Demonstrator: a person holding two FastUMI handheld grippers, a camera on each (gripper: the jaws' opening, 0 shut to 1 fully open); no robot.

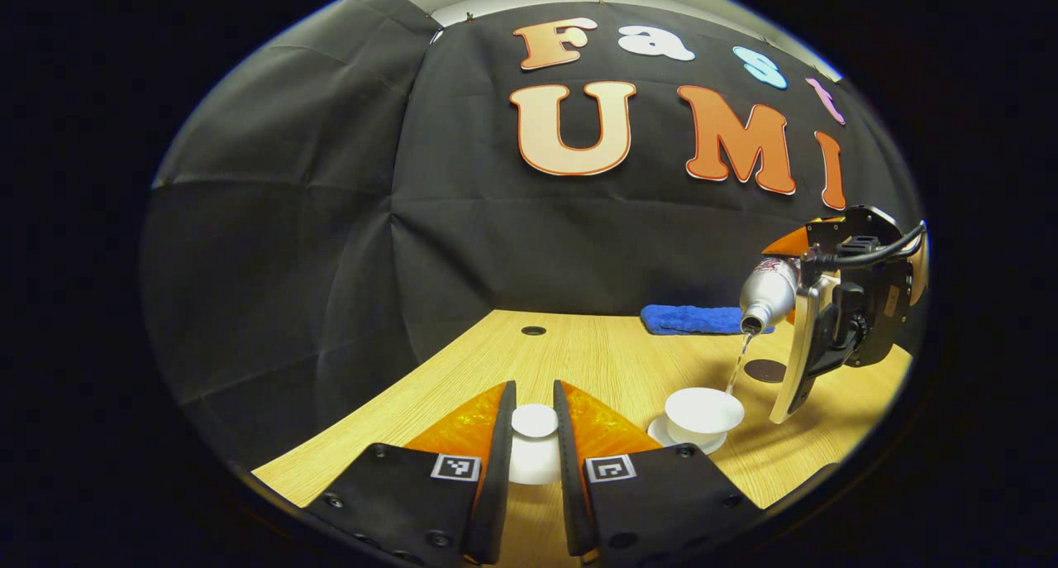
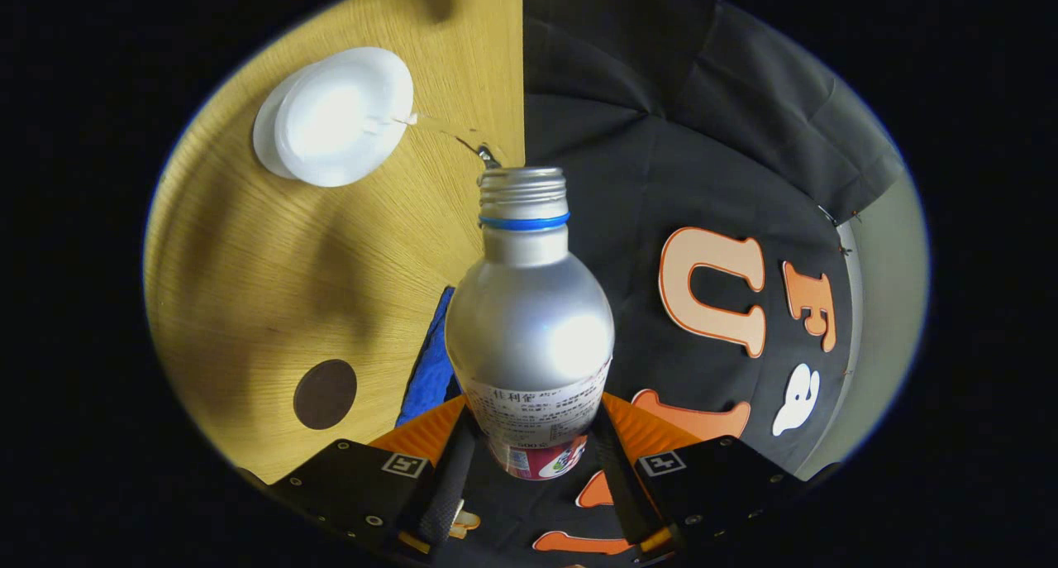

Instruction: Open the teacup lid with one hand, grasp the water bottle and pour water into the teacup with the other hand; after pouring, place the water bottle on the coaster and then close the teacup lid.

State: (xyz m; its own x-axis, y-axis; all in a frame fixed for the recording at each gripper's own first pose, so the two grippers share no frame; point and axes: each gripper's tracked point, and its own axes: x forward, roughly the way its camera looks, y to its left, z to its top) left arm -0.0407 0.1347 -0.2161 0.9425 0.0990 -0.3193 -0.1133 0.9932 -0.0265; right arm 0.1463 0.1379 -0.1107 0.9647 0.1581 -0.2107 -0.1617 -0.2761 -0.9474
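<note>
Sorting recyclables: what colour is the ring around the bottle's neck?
Blue ring on the silver metal bottle; clearest in right gripper view.

Light wood-grain table (image 1: 595, 353) w/ a round cable hole (image 1: 533, 331) near the back. On it: blue cloth (image 1: 690, 318) at the rear edge, dark round coaster (image 1: 764, 370) just in front, white teacup (image 1: 702, 411) on its saucer (image 1: 661, 431) nearer.

Left gripper (image 1: 535, 436) level, jaws pinched narrow; right gripper (image 2: 529, 460) tipped, clamped.

The water bottle (image 2: 529, 320) carries a white label with small print, too fine to read. Square black-and-white marker tags (image 1: 455, 467) sit on the gripper bodies.
</note>
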